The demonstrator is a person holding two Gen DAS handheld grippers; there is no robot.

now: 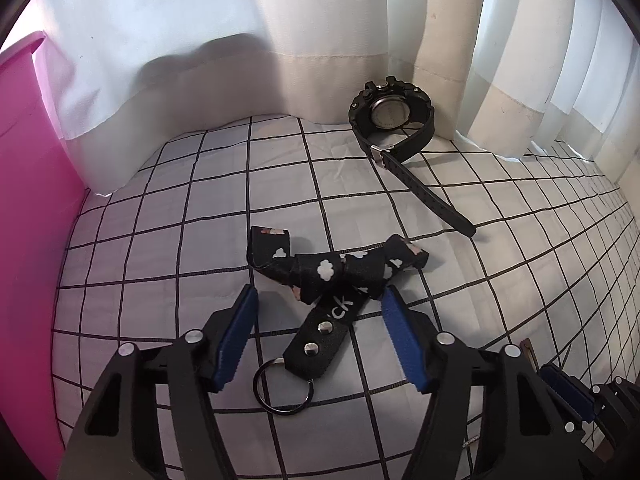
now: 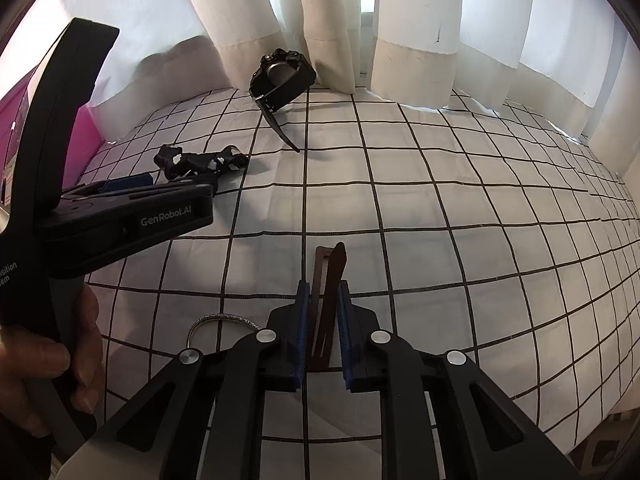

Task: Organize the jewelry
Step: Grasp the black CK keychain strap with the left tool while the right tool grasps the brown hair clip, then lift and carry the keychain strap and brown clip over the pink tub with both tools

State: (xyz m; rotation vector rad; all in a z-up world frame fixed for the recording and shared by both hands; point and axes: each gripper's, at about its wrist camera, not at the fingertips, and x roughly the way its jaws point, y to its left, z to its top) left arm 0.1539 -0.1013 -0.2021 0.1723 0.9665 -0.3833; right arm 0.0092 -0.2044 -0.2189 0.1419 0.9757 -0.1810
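Clamping my right tool (image 2: 323,302) on a brown strap (image 2: 328,280): the blue pads sit pressed against its sides, and its tip stands up past them. I cannot tell what the strap belongs to, since the rest is hidden behind the tool.

My left tool (image 1: 318,318) hangs half open over the black cloud-print keychain strap (image 1: 340,276), pads either side of the knot, not yet pressing. Its key ring (image 1: 282,386) lies flat on the sheet, between the arms of the tool. From the right wrist view, my left hand (image 2: 48,364) shows gripping the tool's handle.

The surface is a bed with a white grid-check sheet (image 1: 160,240), curtains (image 1: 320,20) hanging along the far edge.

Black wristwatch (image 1: 390,114) rests far back against the curtain, buckle fastened, its loose tail trailing toward me. Well apart from both tools, untouched.

A thin silvery loop (image 2: 224,318) lies just beside the right tool; too little shows to name it.

Pink bin (image 1: 24,200) stands at the left edge, beside the keychain. Likely the destination; its inside is out of view.

Progress, as I judge it: early. One piece in hand, one about to be gripped, the watch and the loop left to do. Nothing visibly sorted.
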